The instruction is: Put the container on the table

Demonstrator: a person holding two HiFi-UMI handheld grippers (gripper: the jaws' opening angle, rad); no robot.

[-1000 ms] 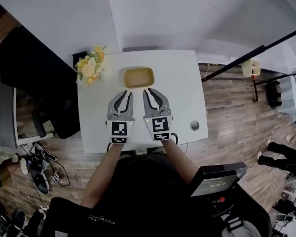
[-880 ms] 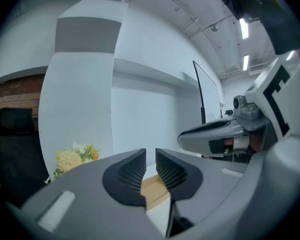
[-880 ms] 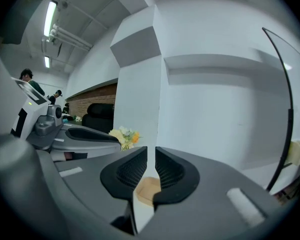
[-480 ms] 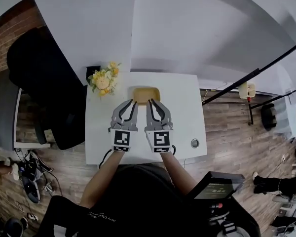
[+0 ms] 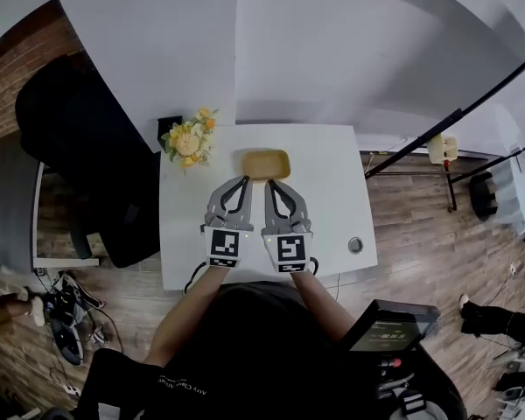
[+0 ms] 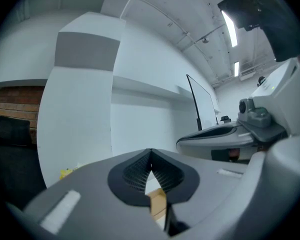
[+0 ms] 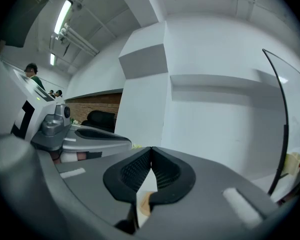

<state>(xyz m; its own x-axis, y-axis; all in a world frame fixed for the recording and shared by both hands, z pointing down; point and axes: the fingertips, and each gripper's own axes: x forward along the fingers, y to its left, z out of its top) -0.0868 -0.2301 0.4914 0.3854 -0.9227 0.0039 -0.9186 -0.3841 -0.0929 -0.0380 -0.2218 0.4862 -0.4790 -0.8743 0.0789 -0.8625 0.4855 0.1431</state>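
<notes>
From above, the container [image 5: 265, 164] sits on the table [image 5: 332, 199], near its far edge, with flowers [image 5: 191, 138] at the table's far left corner. The left tongs [image 5: 245, 180] and right tongs [image 5: 272, 184] hover over the table's middle.

In the left gripper view the left tongs [image 6: 150, 153] have just clenched on nothing. In the right gripper view the right tongs [image 7: 151, 150] have done likewise.

I'd pull both straight back without nudging the container.

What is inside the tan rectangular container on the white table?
The tan rectangular container looks empty: only its bare tan bottom shows in the head view. The tips of the left gripper and right gripper cover part of its near rim.
</notes>
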